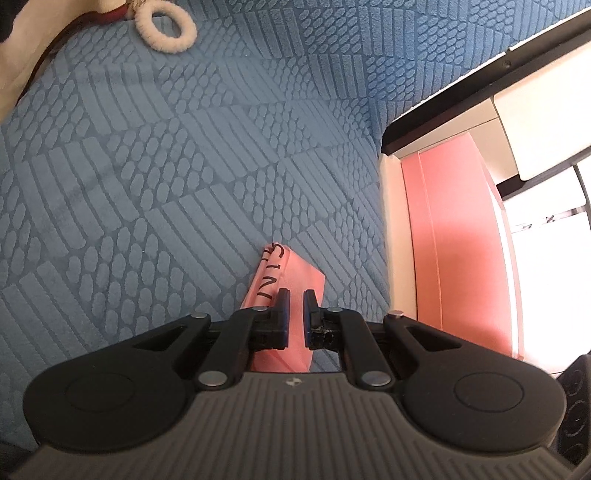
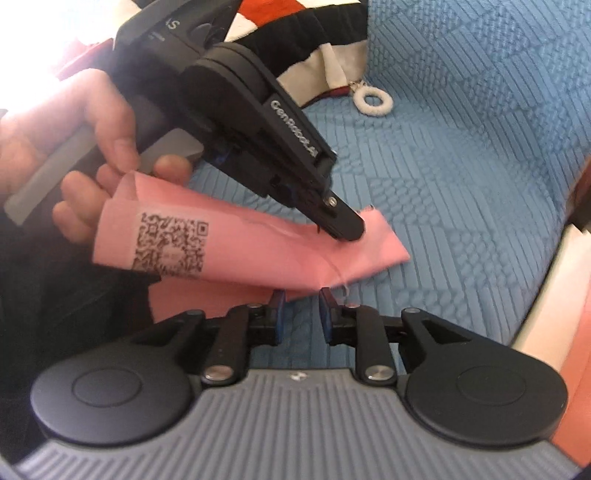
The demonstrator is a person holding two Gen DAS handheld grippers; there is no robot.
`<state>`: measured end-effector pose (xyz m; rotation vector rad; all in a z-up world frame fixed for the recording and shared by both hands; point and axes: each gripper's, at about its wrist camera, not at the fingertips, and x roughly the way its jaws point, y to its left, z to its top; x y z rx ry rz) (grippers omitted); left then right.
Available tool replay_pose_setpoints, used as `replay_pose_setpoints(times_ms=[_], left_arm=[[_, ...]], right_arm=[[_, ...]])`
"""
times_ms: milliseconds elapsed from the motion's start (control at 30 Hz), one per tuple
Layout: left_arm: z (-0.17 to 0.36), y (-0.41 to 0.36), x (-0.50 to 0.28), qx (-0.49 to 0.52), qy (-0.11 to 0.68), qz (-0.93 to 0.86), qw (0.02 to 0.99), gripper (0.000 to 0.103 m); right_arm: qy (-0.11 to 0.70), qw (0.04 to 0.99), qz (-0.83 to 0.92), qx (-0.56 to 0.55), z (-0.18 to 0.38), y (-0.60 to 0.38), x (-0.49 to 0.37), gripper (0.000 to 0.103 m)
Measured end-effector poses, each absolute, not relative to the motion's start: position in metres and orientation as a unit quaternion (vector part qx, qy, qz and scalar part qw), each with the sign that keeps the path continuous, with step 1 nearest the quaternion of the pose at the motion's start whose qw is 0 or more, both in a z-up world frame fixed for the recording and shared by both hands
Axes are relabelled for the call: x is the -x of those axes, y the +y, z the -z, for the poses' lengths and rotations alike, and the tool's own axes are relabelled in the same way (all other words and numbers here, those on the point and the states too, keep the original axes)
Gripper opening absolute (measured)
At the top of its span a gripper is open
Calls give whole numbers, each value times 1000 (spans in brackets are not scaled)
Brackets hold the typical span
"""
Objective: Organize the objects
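A pink folded sheet (image 2: 258, 254) with a QR code and black lettering is held above a blue textured bedspread (image 2: 461, 166). My left gripper (image 1: 294, 295) is shut on the pink sheet (image 1: 295, 273); in the right wrist view its fingers (image 2: 343, 225) clamp the sheet near its right end. My right gripper (image 2: 301, 295) is open, its fingertips just under the sheet's lower edge, not clamped on it.
A white fuzzy ring (image 1: 165, 27) on a cord lies on the bedspread at the far side, also in the right wrist view (image 2: 376, 99), next to striped fabric (image 2: 314, 55). A pink and cream box (image 1: 450, 236) stands at the bed's right edge.
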<state>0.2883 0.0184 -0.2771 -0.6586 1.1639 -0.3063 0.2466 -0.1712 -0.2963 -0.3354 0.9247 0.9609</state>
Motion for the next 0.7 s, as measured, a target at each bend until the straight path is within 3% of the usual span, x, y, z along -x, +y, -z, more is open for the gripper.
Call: replay_pose_setpoints(times_ms=[367,700], left_arm=[[273,19,-285,287,537,141,780,11],[267,17,-286,253,538,141,792,11]], right_arm=[[422,812,-401,46,285,-183,-271,24],[439,806,-389,81,311,-152,-286,22]])
